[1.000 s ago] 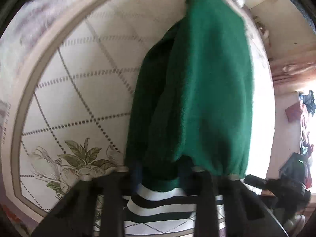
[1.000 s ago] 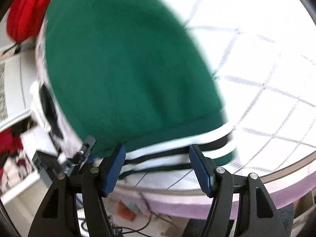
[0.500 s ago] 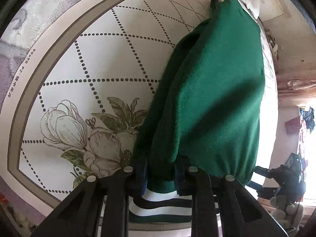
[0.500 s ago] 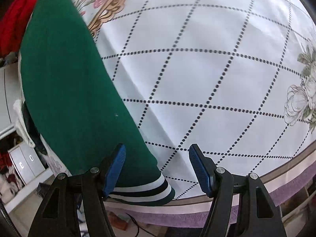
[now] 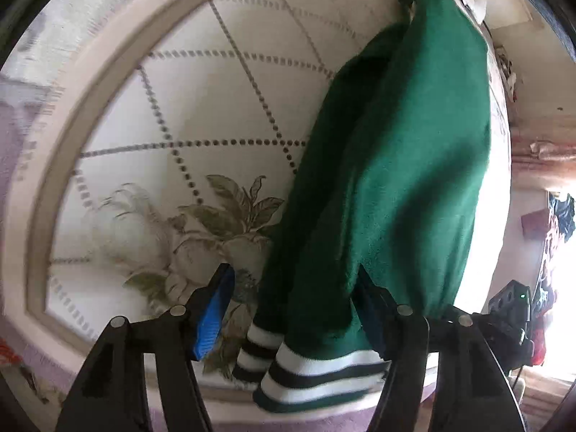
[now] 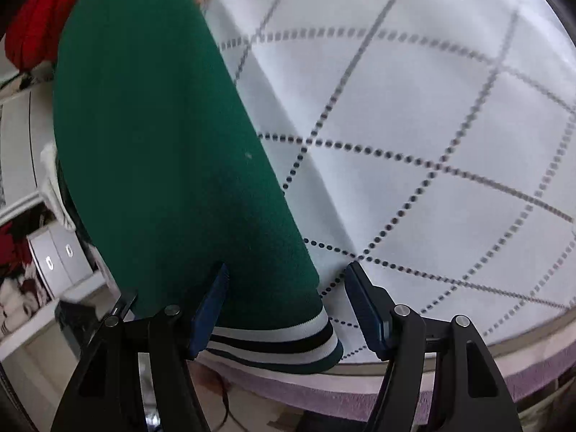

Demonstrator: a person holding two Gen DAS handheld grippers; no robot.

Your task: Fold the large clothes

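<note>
A dark green sweater (image 5: 396, 165) lies folded lengthwise on the tablecloth, its black-and-white striped hem (image 5: 316, 370) at the near table edge. My left gripper (image 5: 295, 316) straddles the hem end with its jaws opening. Its blue left pad (image 5: 212, 313) stands clear of the cloth, and the other pad is partly hidden behind the fabric. In the right wrist view the same sweater (image 6: 162, 144) runs up the left side. My right gripper (image 6: 288, 309) is open over the striped hem corner (image 6: 280, 342), and its right pad is clear of the cloth.
The tablecloth (image 5: 216, 108) is white with dotted diamonds, a flower print (image 5: 187, 237) and a purple border (image 6: 360, 392). A red garment (image 6: 36, 25) lies at the far end. White drawers (image 6: 54, 259) stand beyond the table's left side. The other gripper (image 5: 511, 309) shows at the right.
The left jaws, shut on the sweater's hem end before, have spread apart and the hem now rests on the table. The right gripper came down to the hem corner, still open.
</note>
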